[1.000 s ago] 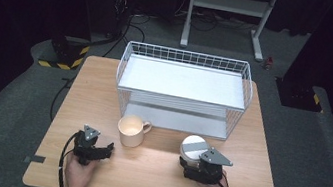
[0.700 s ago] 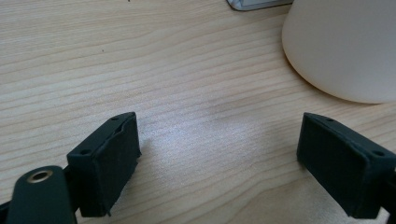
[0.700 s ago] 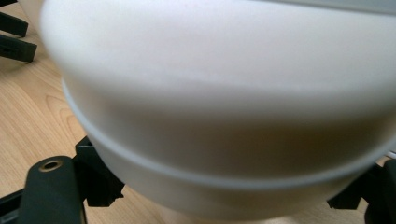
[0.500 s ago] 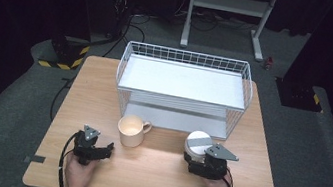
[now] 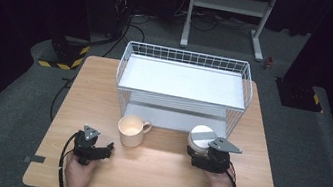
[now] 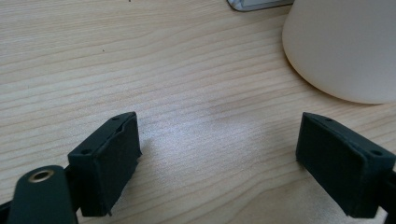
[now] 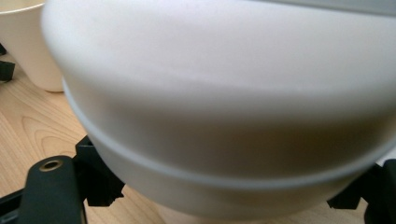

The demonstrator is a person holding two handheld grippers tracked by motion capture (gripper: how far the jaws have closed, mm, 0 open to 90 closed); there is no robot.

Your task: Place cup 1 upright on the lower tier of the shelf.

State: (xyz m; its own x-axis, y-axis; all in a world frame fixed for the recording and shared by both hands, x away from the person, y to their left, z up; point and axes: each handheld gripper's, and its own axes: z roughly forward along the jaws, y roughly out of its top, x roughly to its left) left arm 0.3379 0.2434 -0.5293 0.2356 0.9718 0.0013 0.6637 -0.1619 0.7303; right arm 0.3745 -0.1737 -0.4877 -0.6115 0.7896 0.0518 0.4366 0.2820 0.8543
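**Right gripper (image 5: 205, 153) pinches a white bowl (image 5: 202, 135) near the basket (image 5: 188, 53)**

High view: the bowl is at the right front of the table (image 5: 155, 183), just in front of the basket's lower shelf. The person's right gripper closes on it from the near side. A cup (image 5: 130, 129) stands to the bowl's left, apart from it, its handle pointing right towards the bowl. The left gripper (image 5: 106, 149) rests near the cup with its jaws spread and holding nothing.

Left gripper view: both black jaws stand wide over bare wood. The cup's wall is ahead and to the right, untouched.

Right gripper view: the bowl bulges between the jaws, which meet it low, where the wall curves inward.

Risks, as a judgement: that low hold on a smooth curved wall could let the bowl slip or tip if the hand swings quickly. A sideways sweep could knock the cup, and a careless push forward could strike the basket's wire front.

Direction: the bowl is round, so it has no long axis across the table. Its own axis runs up and down, flat pale top upward. It looks slightly tilted, though the camera's own roll may account for that.
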